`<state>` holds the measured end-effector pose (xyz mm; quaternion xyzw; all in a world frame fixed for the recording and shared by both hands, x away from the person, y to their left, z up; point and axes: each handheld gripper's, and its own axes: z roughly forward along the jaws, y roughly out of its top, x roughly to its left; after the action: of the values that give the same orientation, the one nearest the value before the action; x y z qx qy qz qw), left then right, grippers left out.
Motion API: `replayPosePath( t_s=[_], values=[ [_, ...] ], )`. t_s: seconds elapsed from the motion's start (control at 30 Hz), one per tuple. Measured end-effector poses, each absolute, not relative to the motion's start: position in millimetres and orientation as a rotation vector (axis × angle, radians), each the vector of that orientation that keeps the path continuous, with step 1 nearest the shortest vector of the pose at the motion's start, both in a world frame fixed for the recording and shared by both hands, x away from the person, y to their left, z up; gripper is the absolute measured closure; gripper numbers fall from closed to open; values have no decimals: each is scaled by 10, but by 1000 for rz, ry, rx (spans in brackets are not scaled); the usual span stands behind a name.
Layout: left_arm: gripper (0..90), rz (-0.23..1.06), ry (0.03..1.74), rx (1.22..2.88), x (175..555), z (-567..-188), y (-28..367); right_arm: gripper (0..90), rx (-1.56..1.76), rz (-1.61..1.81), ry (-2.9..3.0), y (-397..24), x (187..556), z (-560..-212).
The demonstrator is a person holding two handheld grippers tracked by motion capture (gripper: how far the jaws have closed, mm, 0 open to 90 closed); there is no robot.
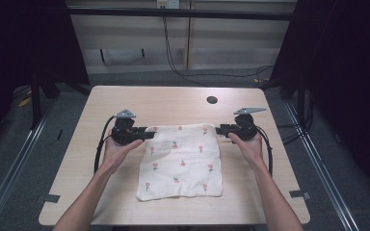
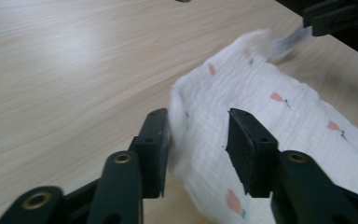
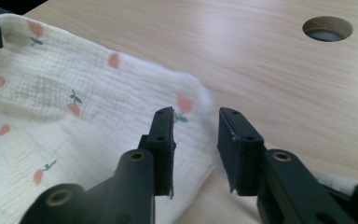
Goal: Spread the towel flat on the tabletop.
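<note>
A white cloth (image 1: 180, 161) printed with small red sprigs lies flat in the middle of the table (image 1: 164, 101). At its far left corner is my left gripper (image 1: 149, 134), pointing right. In the left gripper view the gripper (image 2: 198, 140) is open, with the corner of the cloth (image 2: 270, 116) standing between the jaws. My right gripper (image 1: 219, 130) points left at the far right corner. It too is open (image 3: 196, 140), its jaws either side of the edge of the cloth (image 3: 74, 121). The cloth's near edge rests on the table.
A round cable hole (image 1: 212, 100) is set in the tabletop beyond the cloth, also visible as the hole (image 3: 327, 29) in the right gripper view. Bare wood surrounds the cloth on all sides. Black cables (image 1: 173, 53) run across the floor behind the table.
</note>
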<state>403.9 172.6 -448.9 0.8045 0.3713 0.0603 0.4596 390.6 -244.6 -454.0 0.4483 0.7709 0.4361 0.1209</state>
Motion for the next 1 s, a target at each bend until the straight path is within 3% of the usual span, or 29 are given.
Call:
replayPosePath(
  t_s=[0.27, 0.47, 0.8, 0.87, 1.0],
  values=[
    [489, 160, 944, 1975, 3979, -4445, 1932, 582, 1275, 1279, 2256, -2463, 3748, -4455],
    [585, 110, 872, 2034, 3797, -4523, 1935, 583, 1249, 1259, 2314, -2439, 3575, -4489],
    [748, 46, 818, 2153, 3491, -4784, 1937, 615, 1212, 1121, 2432, -2272, 3296, -4871],
    [740, 44, 819, 2143, 3463, -4807, 1963, 599, 1200, 1076, 2445, -2247, 3264, -4881],
    [638, 54, 822, 2165, 3426, -4903, 1922, 592, 1191, 1046, 2439, -2238, 3239, -4949]
  ],
)
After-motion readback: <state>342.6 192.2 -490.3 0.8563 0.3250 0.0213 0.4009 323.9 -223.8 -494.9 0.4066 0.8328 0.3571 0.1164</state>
